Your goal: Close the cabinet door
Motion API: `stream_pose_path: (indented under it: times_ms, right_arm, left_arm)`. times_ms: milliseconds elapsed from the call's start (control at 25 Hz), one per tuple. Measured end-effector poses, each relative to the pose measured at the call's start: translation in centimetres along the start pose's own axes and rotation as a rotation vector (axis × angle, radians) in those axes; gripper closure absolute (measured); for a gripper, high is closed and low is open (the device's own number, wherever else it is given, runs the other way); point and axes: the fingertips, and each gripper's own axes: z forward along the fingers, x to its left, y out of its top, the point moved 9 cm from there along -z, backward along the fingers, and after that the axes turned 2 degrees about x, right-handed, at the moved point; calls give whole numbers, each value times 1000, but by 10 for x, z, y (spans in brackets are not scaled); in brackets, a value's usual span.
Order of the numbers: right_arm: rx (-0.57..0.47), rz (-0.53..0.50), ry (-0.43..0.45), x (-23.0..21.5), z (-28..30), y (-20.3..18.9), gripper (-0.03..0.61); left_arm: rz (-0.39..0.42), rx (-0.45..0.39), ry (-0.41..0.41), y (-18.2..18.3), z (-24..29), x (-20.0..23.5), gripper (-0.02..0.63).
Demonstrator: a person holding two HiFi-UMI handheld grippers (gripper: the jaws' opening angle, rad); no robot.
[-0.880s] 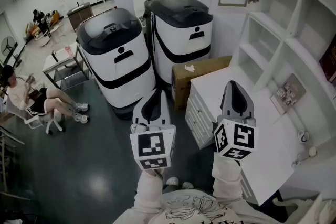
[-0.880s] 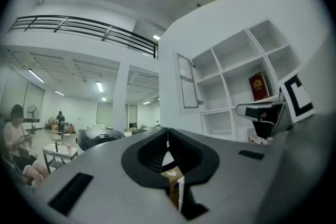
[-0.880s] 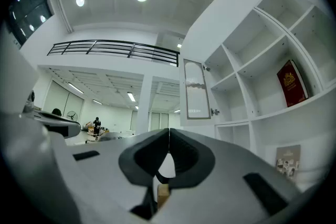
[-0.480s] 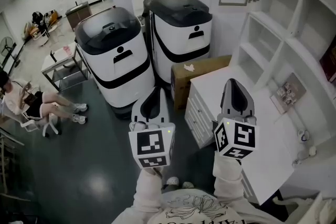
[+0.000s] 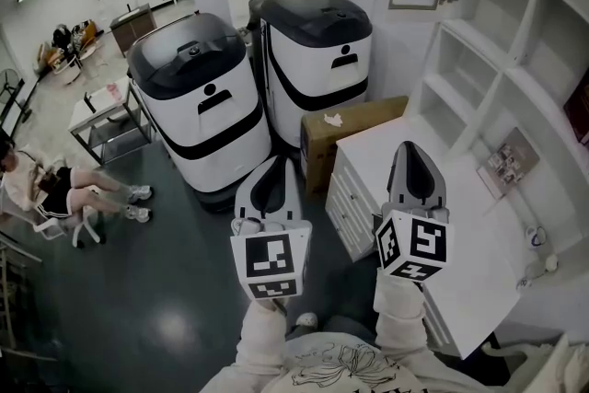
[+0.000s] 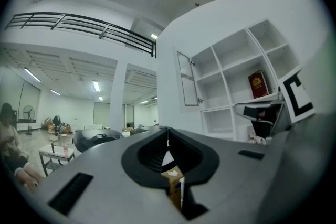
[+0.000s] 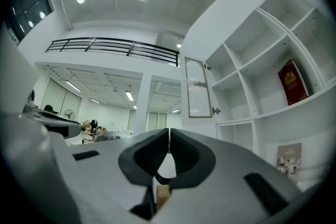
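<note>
The cabinet door (image 7: 199, 89) hangs swung open at the top of the white shelf unit (image 5: 520, 60), its framed panel facing the grippers, with a small fitting (image 7: 215, 110) on the edge beside the shelves (hinge or knob, I cannot tell which). It lies well above and ahead of the tips of the right gripper (image 7: 168, 140), and further off, up and to the right, from those of the left gripper (image 6: 168, 136); neither touches it. The right gripper has its jaws pressed together with nothing between them, and the left is the same, tips meeting and empty. Closed jaws suit this step, I judge, since a light door wants a nudge from blunt tips rather than a pinch. The right gripper is the nearer, so it should rise clear of the white desk (image 5: 460, 235) below its fingertips, meet the door at the edge away from the shelves, likely the free one, and sweep it round slowly until it seats against the shelf front, without slamming
</note>
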Motion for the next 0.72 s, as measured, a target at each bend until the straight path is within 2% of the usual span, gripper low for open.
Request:
stream_pose_path:
  times_ms: [400, 720]
  right_arm:
    - [26, 8, 3, 9, 16, -10, 572]
    - [15, 17, 26, 3, 73, -19, 572]
  left_arm:
    - [-12, 21, -5, -11, 17, 13, 603]
    - [-4, 17, 17, -12, 68, 24, 603]
